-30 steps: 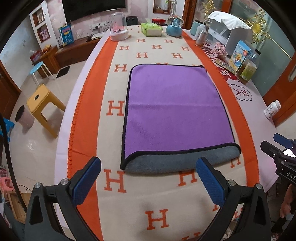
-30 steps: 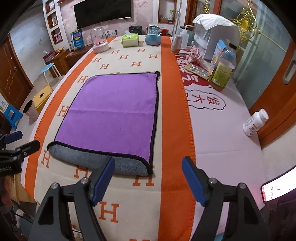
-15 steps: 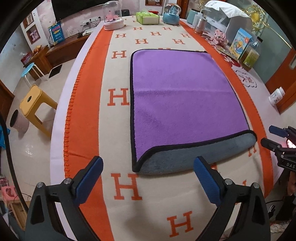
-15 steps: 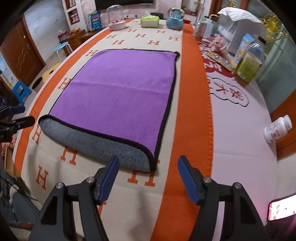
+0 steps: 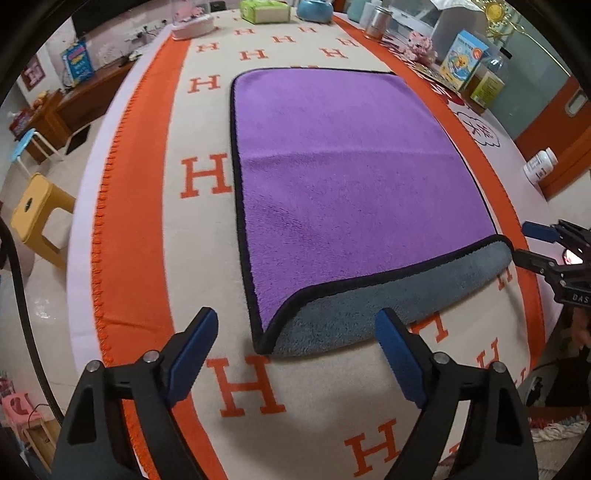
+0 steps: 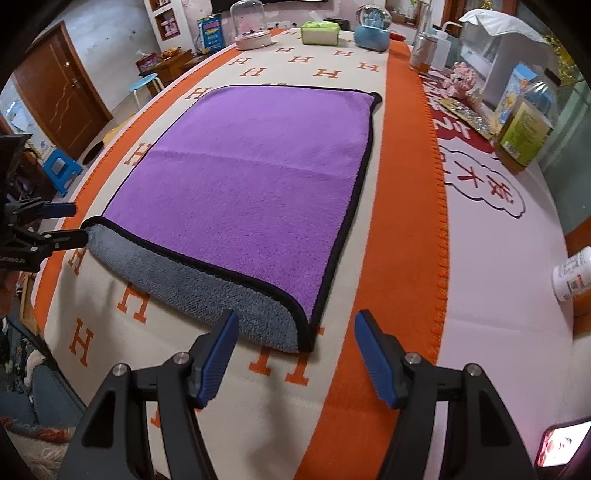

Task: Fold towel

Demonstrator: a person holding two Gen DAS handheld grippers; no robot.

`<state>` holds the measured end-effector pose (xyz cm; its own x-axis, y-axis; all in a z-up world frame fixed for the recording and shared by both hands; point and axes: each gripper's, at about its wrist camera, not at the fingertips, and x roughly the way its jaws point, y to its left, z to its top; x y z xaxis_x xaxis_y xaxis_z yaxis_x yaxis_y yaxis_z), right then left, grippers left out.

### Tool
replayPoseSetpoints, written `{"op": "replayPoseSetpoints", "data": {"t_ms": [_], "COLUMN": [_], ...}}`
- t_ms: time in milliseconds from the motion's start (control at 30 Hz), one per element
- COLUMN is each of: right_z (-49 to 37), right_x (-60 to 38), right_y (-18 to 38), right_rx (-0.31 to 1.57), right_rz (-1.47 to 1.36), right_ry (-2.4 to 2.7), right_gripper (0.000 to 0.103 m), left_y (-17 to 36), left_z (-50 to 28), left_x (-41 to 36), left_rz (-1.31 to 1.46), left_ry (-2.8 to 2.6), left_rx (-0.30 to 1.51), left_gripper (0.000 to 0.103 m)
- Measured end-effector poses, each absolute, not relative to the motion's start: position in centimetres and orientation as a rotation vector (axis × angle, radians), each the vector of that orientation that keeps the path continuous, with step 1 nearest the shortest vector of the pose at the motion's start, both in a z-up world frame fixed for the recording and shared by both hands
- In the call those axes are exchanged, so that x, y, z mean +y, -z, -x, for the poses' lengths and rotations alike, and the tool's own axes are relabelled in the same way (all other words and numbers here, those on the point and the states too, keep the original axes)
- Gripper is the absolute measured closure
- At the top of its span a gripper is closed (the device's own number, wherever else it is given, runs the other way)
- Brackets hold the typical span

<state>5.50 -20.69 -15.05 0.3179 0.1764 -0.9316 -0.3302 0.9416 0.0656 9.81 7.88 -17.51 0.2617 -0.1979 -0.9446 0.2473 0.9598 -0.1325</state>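
A purple towel [image 5: 343, 177] with black trim lies flat on the table, folded once so that its grey underside [image 5: 376, 314] shows along the near edge. It also shows in the right wrist view [image 6: 251, 192]. My left gripper [image 5: 295, 354] is open and empty, just short of the towel's near left corner. My right gripper [image 6: 293, 354] is open and empty, just short of the near right corner. Each gripper shows at the edge of the other's view, the right one [image 5: 532, 243] and the left one [image 6: 66, 221], both beside the towel's near corners.
An orange and cream blanket [image 5: 147, 206] with H letters covers the table. A tissue box [image 6: 320, 32], domed jars, bottles and boxes [image 6: 524, 133] stand along the far and right sides. A white pill bottle [image 6: 572, 275] lies at the right. Stools [image 5: 35, 218] stand on the floor left.
Both grippers have moved forward and down towards the towel's near corners. The towel has not moved. Both stay open.
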Motion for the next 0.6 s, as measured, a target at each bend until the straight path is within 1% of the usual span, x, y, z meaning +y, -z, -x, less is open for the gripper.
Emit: {"op": "replayPoseSetpoints", "data": {"t_ms": [100,167,233,300,367,467,533,600], "right_z": [-5.9,-6.1,-6.3,-6.5,-6.7,-6.9,-7.1,-7.3], "right_x": [-20.9,-20.9,-20.9,-20.8,-20.8,-20.8,-20.8,-20.7], "right_y": [15.6,15.9,16.2,16.5,16.8,17.0,17.0,17.1], "right_rx": [1.217,1.225,1.234,1.240,1.251,1.257,1.261,1.271], "right_rz": [0.133,0.136,0.139,0.137,0.126,0.113,0.111,0.101], "right_ry": [-0.366,-0.380,-0.395,-0.408,-0.427,-0.445,-0.455,-0.478], "right_gripper": [0.044,0.046,0.046,0.051,0.053,0.055,0.058,0.064], "left_y": [17.9,17.9,17.9,18.0,18.2,18.4,18.5,18.6], "left_z": [-10.4,-10.6,-10.8,-11.0,-11.1,-11.4,-11.4,-11.5], "left_x": [7.7,7.5,7.1,6.8,6.6,6.5,6.7,6.9], "left_rz": [-0.050,-0.062,-0.076,-0.091,-0.097,-0.100,-0.096,-0.085], "left_ry": [0.340,0.363,0.393,0.418,0.439,0.465,0.475,0.490], "left_rx": [1.275,1.278,1.277,1.286,1.294,1.303,1.306,1.311], "left_gripper": [0.021,0.023,0.027,0.033,0.035,0.036,0.036,0.036]}}
